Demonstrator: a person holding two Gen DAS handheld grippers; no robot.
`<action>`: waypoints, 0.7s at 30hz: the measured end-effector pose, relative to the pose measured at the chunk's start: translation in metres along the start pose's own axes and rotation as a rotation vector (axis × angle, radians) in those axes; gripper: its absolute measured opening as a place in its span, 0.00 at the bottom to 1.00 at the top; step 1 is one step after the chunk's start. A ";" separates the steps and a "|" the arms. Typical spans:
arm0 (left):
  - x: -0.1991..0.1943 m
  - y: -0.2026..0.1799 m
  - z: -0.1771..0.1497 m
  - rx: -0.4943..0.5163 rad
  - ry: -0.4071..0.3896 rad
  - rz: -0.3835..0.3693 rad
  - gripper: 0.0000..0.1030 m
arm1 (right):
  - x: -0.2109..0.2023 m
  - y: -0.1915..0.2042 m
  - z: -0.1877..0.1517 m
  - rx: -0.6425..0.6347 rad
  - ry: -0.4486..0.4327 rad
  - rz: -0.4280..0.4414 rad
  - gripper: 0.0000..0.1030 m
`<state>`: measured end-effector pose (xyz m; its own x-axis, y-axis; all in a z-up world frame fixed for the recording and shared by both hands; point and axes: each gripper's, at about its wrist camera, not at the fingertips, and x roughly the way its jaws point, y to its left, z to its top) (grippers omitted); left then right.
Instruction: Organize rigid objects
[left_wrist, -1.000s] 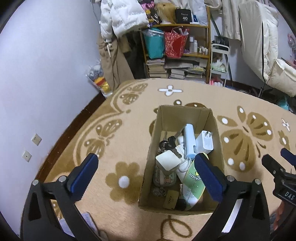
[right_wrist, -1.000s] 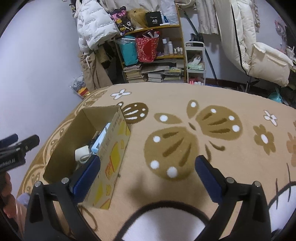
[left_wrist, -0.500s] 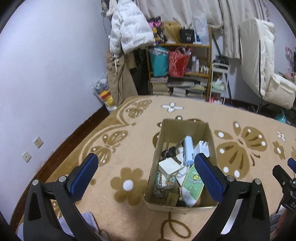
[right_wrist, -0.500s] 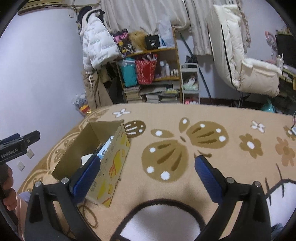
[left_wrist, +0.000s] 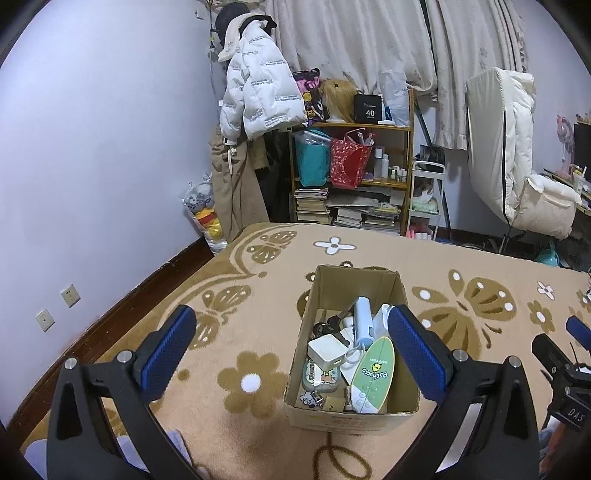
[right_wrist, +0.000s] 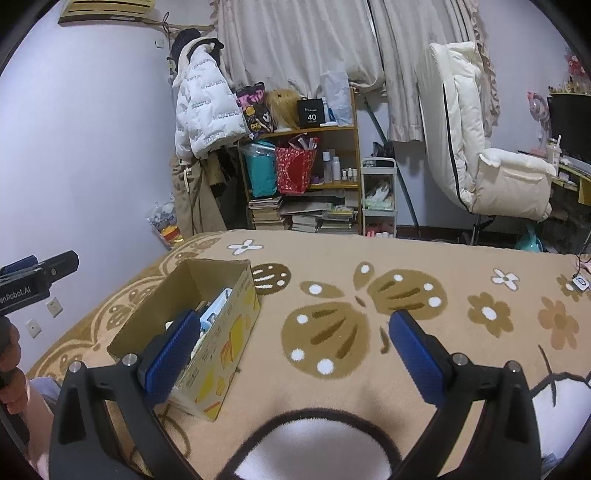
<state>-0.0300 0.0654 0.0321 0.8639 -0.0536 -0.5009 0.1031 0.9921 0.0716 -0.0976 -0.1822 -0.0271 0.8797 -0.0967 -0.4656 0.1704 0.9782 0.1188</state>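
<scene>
While we hold both grippers above the rug (left_wrist: 258, 288), neither has anything between its fingers: the left gripper (left_wrist: 291, 347) has its jaws spread wide and empty, and the right gripper (right_wrist: 291, 350) is released the same way.

From the left wrist view, the box (left_wrist: 351, 415) sits at about one o'clock, just past the fingertips, on the patterned rug. It is an open cardboard carton, packed with small hard things. Nearest us lies a surfboard-shaped card (left_wrist: 373, 376), green and white, leaning on the front wall. Beside it at ten o'clock is a small tin (left_wrist: 320, 376), then a white charger (left_wrist: 325, 350) with its cable, and farther back a pale tube (left_wrist: 364, 319) lying along the box. Dark keys or clips sit toward the far left corner; we cannot tell which.

From the right wrist view the box (right_wrist: 229, 325) stands at nine to ten o'clock, its printed yellow side facing us, partly behind our left finger.

We judge the risk is crowding: items overlap, so closing on one may drag the cable or tip the card out. The light carton could also slide if a finger catches its rim.

Beyond, at twelve o'clock, a shelf (left_wrist: 354, 173) stands well apart.
</scene>
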 end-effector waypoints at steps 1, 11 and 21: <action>0.000 -0.001 -0.001 0.003 -0.003 0.001 1.00 | 0.001 0.000 0.000 0.001 -0.004 0.000 1.00; 0.011 -0.019 -0.007 0.078 0.002 0.018 1.00 | 0.012 -0.001 -0.005 0.009 0.029 0.009 1.00; 0.022 -0.025 -0.011 0.095 0.041 0.016 1.00 | 0.020 -0.001 -0.010 0.006 0.046 -0.006 1.00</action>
<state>-0.0185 0.0404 0.0099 0.8449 -0.0308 -0.5340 0.1370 0.9775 0.1605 -0.0849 -0.1834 -0.0457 0.8574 -0.0940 -0.5061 0.1783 0.9766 0.1205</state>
